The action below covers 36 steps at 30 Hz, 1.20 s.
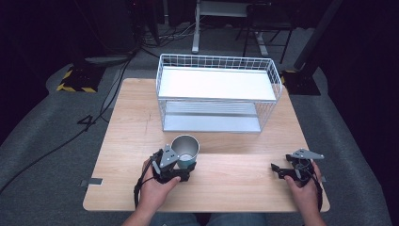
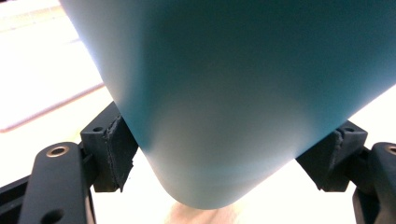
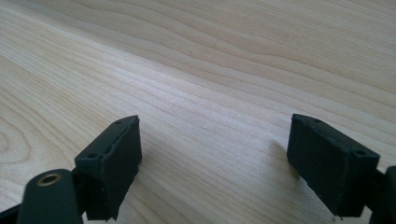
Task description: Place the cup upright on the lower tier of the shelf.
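Bench: light wooden bench [image 1: 235,179], with everything standing on it.
Rack: white two-tier wire rack [image 1: 219,92] toward 12 o'clock, both shelves bare.
Cup: teal metal cup with a steel-lined open mouth [image 1: 185,149], upright, long axis vertical, at 7 o'clock from the rack.
Left hand-held gripper [image 1: 175,169]: clenched on the cup's lower wall; the cup rises at its 1 o'clock.
Right hand-held gripper [image 1: 282,170]: released, holding nothing, well apart at the cup's 3 o'clock.
Nearer hand: left, so I'd guess it carries.

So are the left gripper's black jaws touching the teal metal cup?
Touching. The left gripper view shows both pads pressed against the teal metal cup, with no gap on either side.
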Available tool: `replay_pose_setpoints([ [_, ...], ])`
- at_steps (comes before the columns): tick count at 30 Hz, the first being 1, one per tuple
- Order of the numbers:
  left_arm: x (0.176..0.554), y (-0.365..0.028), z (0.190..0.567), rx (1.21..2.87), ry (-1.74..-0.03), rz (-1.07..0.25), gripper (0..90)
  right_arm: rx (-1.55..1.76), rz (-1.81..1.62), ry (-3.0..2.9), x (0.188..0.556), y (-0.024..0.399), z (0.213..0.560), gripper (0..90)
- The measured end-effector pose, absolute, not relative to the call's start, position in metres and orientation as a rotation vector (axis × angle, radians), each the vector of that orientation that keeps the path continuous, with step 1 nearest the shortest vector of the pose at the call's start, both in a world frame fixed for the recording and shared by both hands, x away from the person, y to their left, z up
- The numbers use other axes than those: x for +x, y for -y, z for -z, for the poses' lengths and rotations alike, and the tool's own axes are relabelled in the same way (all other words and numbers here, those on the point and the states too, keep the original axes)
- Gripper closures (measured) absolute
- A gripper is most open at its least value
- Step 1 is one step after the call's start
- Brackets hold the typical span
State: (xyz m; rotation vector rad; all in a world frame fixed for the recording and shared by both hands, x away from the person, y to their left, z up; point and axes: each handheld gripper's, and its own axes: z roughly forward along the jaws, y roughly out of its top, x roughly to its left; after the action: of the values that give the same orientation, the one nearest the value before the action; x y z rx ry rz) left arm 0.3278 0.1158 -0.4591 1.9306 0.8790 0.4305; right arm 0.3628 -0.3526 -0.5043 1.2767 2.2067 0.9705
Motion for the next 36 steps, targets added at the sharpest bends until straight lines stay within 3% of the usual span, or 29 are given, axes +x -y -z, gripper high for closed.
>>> replay_pose_setpoints([
  [16,0.355,-0.102,0.436,1.901,-0.869,-0.439,22.8,1.276,-0.971,-2.207,0.363,0.353,0.504,18.2],
  [36,0.403,-0.066,0.437,1.853,-0.899,-0.428,22.7,1.28,-0.97,-2.203,0.363,0.352,0.504,18.4],
])
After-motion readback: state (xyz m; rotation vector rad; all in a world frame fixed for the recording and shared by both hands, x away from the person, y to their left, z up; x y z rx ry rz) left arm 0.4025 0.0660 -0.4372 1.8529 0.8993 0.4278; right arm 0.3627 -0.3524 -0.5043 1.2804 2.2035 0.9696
